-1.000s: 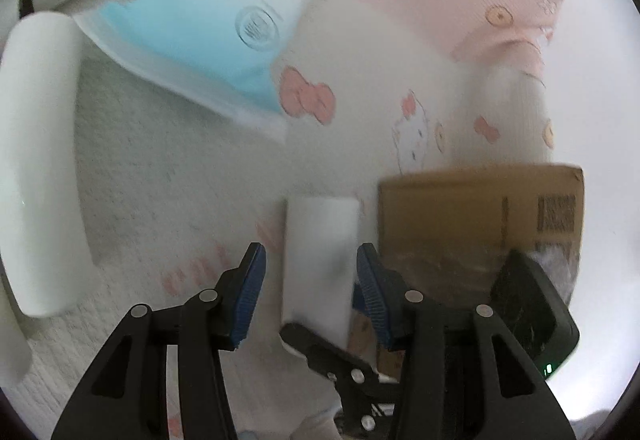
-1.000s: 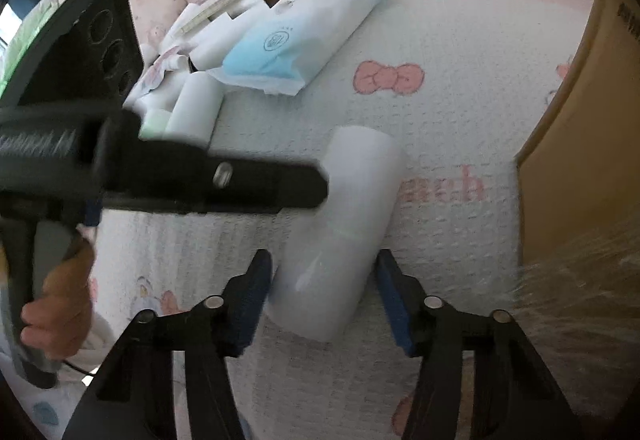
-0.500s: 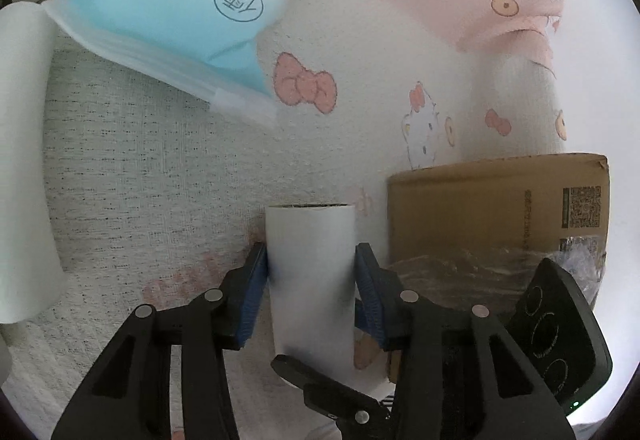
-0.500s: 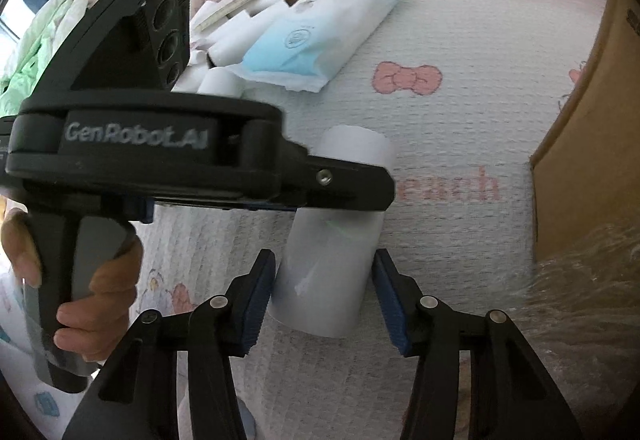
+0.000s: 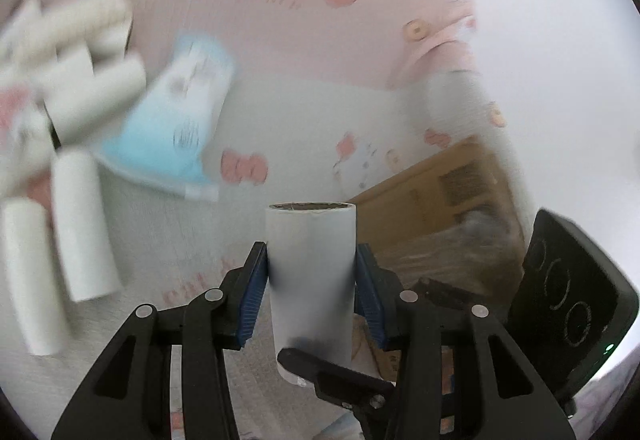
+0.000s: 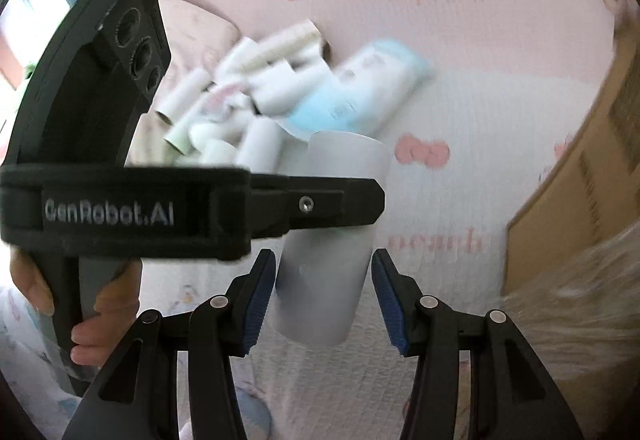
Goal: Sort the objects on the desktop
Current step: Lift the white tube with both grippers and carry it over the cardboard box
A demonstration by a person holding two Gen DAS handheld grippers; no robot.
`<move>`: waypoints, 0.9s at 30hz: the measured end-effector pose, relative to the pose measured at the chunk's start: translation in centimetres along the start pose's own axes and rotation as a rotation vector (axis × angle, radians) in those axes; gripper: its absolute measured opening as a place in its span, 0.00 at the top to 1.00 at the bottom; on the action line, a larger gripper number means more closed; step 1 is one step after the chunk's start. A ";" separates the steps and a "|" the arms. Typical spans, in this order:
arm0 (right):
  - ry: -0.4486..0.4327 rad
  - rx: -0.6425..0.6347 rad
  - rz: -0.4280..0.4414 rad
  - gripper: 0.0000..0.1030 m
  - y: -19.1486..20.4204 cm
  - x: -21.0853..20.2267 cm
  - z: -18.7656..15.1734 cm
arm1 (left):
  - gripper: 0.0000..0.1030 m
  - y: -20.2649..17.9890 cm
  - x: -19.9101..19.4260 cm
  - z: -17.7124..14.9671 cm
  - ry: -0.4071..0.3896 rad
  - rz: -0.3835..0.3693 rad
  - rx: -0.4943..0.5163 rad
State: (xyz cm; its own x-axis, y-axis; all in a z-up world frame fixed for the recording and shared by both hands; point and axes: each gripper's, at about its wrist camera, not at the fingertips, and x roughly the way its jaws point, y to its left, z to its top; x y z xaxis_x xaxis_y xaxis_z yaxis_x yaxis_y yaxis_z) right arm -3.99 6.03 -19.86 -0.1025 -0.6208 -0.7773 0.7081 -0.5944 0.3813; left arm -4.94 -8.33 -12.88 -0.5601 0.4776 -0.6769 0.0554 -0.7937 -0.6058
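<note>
My left gripper (image 5: 310, 282) is shut on a white paper roll (image 5: 311, 272) with a brown cardboard core and holds it lifted off the bed cover. The same roll (image 6: 328, 248) shows in the right wrist view, gripped by the left gripper's black fingers (image 6: 320, 204). My right gripper (image 6: 324, 300) is open; its blue pads stand either side of the roll's lower end with small gaps. A pile of white rolls (image 5: 68, 88) (image 6: 240, 104) and a blue tissue pack (image 5: 176, 128) (image 6: 352, 96) lie on the bed cover behind.
A brown cardboard box (image 5: 448, 192) lined with clear plastic stands at the right; it also shows in the right wrist view (image 6: 592, 176). The pink and white Hello Kitty bed cover (image 5: 280, 20) lies under everything. The right gripper's black body (image 5: 568, 304) is close by.
My left gripper closed on the roll and lifted it up off the cover. The right gripper's jaws opened a little around the roll. Both views tilted up, showing more of the pile.
</note>
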 end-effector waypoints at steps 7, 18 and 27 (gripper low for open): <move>-0.087 -0.147 -0.002 0.54 3.5 -4.5 0.4 | 0.54 -2.3 -4.1 1.2 -0.070 -0.009 0.057; -0.170 -0.234 -0.035 0.54 2.9 -8.4 4.7 | 0.54 -7.9 -7.4 5.6 -0.112 -0.083 0.196; -0.278 -0.137 -0.032 0.54 -1.0 -12.3 7.8 | 0.54 -16.4 -6.2 8.8 -0.099 -0.036 0.481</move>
State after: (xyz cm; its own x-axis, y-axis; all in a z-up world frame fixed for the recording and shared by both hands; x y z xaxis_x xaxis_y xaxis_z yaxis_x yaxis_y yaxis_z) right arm -8.86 10.28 -6.74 -0.3004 -0.7302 -0.6137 0.7872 -0.5531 0.2728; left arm -9.70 -1.54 4.93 -0.6314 0.4885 -0.6022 -0.3402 -0.8724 -0.3510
